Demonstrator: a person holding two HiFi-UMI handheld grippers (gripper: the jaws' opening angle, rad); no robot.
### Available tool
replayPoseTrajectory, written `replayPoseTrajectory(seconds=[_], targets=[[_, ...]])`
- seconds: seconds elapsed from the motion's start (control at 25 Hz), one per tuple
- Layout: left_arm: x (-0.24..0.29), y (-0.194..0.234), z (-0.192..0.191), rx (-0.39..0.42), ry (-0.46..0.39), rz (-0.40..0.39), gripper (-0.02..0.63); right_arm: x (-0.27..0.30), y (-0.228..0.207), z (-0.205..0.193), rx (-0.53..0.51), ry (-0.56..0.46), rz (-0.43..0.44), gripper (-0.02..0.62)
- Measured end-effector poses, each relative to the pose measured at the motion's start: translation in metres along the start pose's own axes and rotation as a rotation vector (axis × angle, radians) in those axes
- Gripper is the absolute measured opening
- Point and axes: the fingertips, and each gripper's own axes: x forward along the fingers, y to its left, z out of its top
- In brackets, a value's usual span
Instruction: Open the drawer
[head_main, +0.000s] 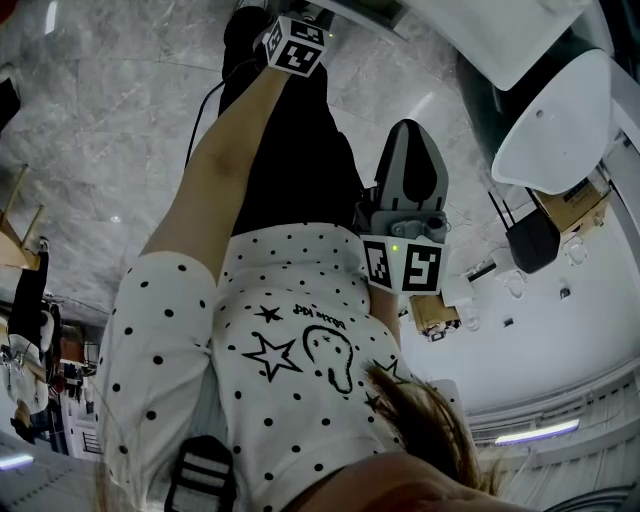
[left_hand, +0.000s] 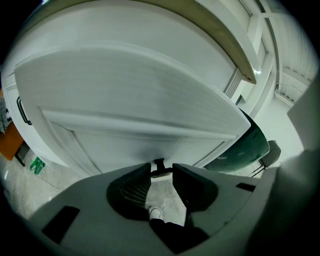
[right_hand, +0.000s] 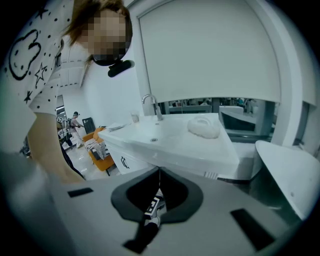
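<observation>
Glossy grey marble floor (head_main: 100, 120), smooth white surface (right_hand: 210, 150) — left gripper (left_hand: 161, 172) stood released at the black drawer handle (left_hand: 159, 163), right gripper (right_hand: 159, 172) clenched empty.

Readable text: none.
- Shirt (head_main: 300, 350): short line of cursive script beside smiley print, seen upside down in head view; letters too small and slanted to make out.
- Rest of shirt print: stars, dots, smiley; pictures only.
- Marker cube (head_main: 403, 265) on right gripper (head_main: 409, 135): black-and-white square code patterns, not letters or digits.
- Marker cube (head_main: 297, 45) on left gripper (head_main: 312, 12): same kind of patterns.
- Left gripper view, right gripper view: nothing legible.
</observation>
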Motion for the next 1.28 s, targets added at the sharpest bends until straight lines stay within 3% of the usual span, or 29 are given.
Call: replayPoseTrajectory(seconds=[1.28], targets=[[-0.02, -0.007, -0.021, 0.042, 0.028, -0.043, 0.122, 0.011, 0.013, 0.004, 0.015, 0.015, 0.008, 0.014]])
